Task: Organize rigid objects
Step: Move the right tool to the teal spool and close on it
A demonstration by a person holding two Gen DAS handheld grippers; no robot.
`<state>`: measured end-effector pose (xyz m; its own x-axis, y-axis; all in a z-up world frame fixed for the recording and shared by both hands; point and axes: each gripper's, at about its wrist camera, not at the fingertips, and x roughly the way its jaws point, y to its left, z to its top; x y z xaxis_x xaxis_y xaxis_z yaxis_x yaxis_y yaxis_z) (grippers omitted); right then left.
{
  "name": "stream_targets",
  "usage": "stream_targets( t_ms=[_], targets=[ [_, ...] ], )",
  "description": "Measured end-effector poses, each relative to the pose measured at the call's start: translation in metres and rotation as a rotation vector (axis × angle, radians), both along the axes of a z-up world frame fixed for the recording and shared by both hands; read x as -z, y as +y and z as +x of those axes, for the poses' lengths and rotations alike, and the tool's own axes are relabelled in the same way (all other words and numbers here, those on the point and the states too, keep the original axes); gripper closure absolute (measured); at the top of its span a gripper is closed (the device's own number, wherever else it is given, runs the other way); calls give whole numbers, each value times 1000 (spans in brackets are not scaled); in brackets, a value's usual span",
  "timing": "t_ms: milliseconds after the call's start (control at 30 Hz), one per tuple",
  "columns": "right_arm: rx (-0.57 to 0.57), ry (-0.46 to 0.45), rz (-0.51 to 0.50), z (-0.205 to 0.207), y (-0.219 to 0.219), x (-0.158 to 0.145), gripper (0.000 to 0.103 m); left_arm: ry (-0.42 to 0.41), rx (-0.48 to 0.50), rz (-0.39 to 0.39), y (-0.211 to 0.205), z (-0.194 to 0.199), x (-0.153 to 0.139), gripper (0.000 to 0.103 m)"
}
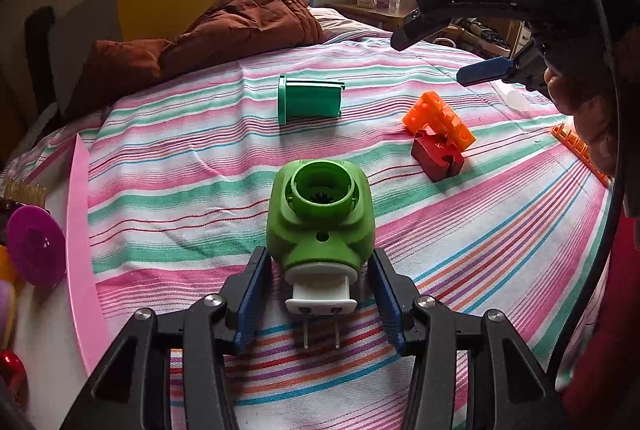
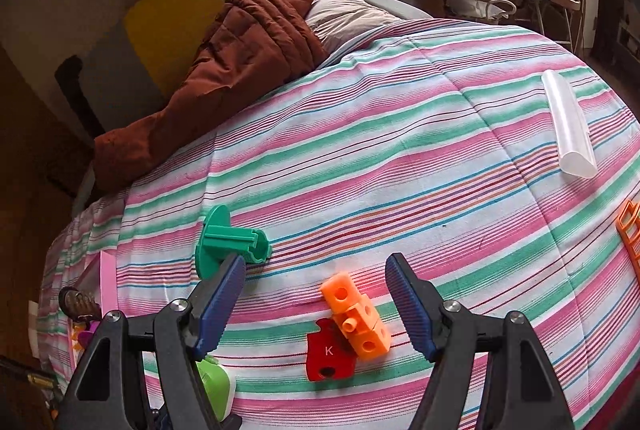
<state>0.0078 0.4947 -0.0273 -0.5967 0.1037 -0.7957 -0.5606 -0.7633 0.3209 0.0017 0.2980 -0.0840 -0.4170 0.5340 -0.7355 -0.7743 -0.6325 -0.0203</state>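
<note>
Clamped in the left gripper (image 1: pixel 320 294), a green plug (image 1: pixel 320 218) fills only the left view. Right gripper (image 2: pixel 316 306) hangs apart, empty, over a red block (image 2: pixel 329 352) marked "K"; a clear tube (image 2: pixel 568 126) shows plainly only there.

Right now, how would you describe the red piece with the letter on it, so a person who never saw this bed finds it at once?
Look at the striped bedspread, in the part nearest the right claw. There a flat red piece lies on the cloth, with a chain of orange cubes leaning over its edge. It alone carries a white letter K and is dark red, unlike the green parts nearby.
</note>
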Motion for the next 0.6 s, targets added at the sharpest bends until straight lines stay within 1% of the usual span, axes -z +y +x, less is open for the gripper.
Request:
stream_targets(
  t_ms=[433, 600],
  targets=[
    [-171, -68, 34, -23, -33, 10, 29, -10, 4, 13, -1, -2, 0, 52],
    [-228, -85, 44, -50, -41, 7, 22, -20, 6, 23, -1, -5, 0, 52]
  ],
)
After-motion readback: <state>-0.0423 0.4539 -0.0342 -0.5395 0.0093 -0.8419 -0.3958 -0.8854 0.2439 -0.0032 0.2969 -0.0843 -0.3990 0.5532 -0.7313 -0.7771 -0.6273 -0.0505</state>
